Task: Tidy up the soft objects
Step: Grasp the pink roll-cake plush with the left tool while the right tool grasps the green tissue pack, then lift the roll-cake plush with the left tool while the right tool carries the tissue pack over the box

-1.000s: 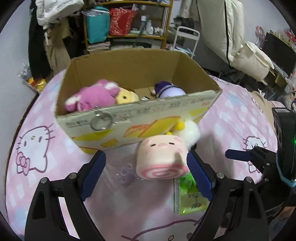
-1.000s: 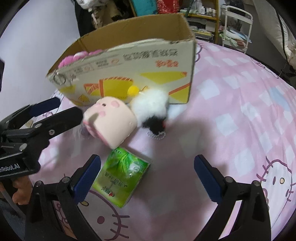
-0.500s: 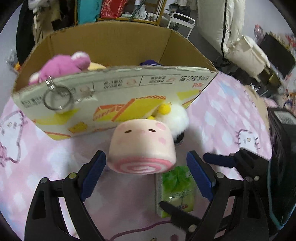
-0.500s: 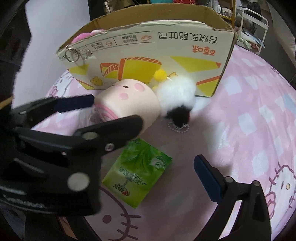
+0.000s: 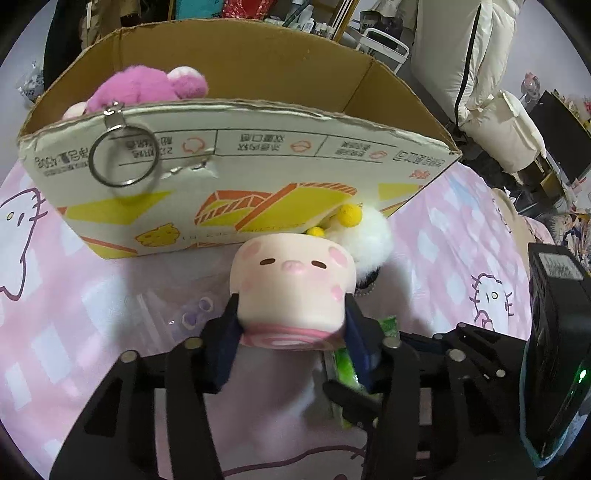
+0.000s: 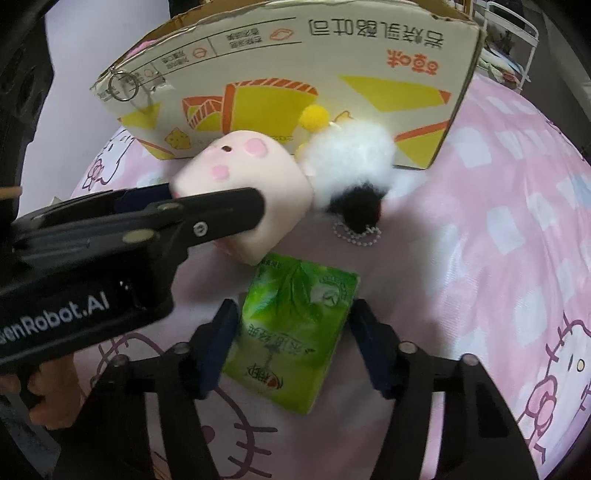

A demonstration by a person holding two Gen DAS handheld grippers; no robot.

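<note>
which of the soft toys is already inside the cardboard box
The pink plush toy, peeking over the cardboard box rim. The pink pig-faced roll squishy and white fluffy pompom toy lie outside on the bedsheet.

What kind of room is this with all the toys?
Probably a bedroom at home. The toys lie on a pink cartoon-cat bedsheet, a cardboard box on it holds a pink plush, and behind stand cluttered shelves and piled white bedding.

Even, fairly bright indoor light with soft shadows on the pink cartoon-cat bedsheet [image 6: 498, 184]. Fisheye bending and dark corners; near black tool arms blur
</note>
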